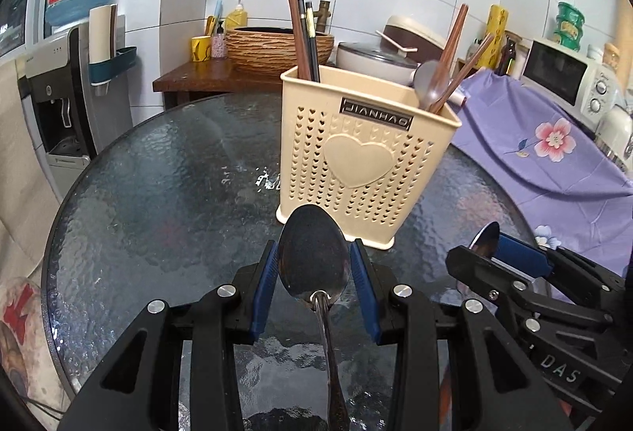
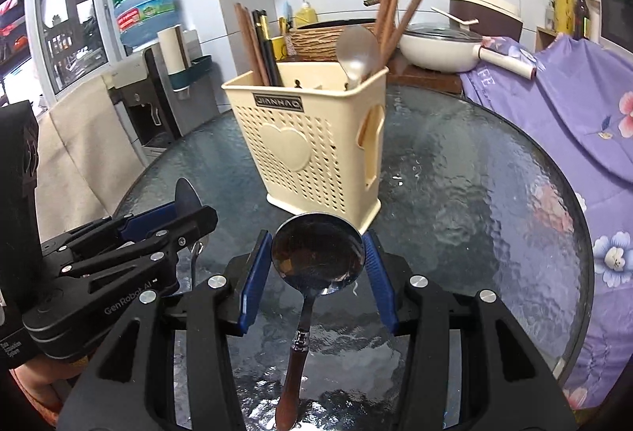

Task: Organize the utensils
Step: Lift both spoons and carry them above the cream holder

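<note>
A cream perforated utensil holder (image 1: 368,162) (image 2: 308,146) stands upright on the round glass table (image 1: 158,193), with brown and black chopsticks (image 1: 302,35) and a pale spoon (image 1: 429,82) in it. My left gripper (image 1: 315,245) is shut on the bowl of a steel spoon (image 1: 312,264), just in front of the holder, with the handle trailing back toward the camera. My right gripper (image 2: 317,235) is shut on the round bowl of a wooden-handled spoon (image 2: 316,257), also just short of the holder. The two grippers sit side by side, so each appears in the other's view: the right gripper (image 1: 490,245) and the left gripper (image 2: 190,209).
A purple floral cloth (image 1: 554,154) drapes over furniture right of the table. Behind it are a wooden stand with a basin (image 1: 277,43), a white lidded pan (image 2: 439,47) and a microwave (image 1: 561,74). A water dispenser (image 1: 59,94) stands at the left.
</note>
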Available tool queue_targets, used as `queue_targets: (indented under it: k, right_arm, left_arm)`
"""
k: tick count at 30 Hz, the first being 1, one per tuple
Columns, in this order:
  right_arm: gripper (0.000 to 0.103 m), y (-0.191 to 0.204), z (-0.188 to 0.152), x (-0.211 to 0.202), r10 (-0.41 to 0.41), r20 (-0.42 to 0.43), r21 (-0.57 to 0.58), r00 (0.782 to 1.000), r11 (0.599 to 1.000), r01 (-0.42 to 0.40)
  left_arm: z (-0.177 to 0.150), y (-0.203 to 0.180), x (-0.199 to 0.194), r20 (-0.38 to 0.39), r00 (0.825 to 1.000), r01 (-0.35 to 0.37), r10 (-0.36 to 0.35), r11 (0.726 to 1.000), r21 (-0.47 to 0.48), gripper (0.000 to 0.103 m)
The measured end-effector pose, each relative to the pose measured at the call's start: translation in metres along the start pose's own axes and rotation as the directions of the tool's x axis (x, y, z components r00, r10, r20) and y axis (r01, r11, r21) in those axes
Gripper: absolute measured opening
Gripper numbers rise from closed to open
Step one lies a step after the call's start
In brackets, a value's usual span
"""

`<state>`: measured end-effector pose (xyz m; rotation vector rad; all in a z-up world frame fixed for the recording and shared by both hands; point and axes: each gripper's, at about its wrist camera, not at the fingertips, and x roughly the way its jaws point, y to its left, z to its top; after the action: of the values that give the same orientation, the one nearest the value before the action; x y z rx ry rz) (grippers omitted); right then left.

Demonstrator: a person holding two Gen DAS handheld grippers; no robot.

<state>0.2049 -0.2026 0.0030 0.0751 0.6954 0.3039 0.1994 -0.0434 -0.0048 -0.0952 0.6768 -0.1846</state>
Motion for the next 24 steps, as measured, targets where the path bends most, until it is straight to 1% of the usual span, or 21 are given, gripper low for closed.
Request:
queue_targets:
  k: [10, 16, 24]
  right_arm:
    - [0.048, 0.008, 0.010, -0.016, 0.016, 0.029, -0.030, 0.999, 0.999, -0.016]
    - [0.047, 0.003, 0.017, -0.023, 0.026, 0.040, -0.027, 0.999, 0.999, -0.025]
    - [0.047, 0.004, 0.027, -0.032, 0.025, 0.067, -0.040, 0.997, 0.999, -0.022]
  left_arm:
    - [0.009, 0.004, -0.011, 0.013, 0.998, 0.061, -0.061, 0.998, -0.001, 0.036]
    - [0.014, 0.009, -0.016, 0.019, 0.995, 0.095, -0.095, 0.995, -0.012, 0.036]
    - [0.018, 0.009, -0.022, 0.031, 0.994, 0.108, -0.108, 0.994, -0.007, 0.036]
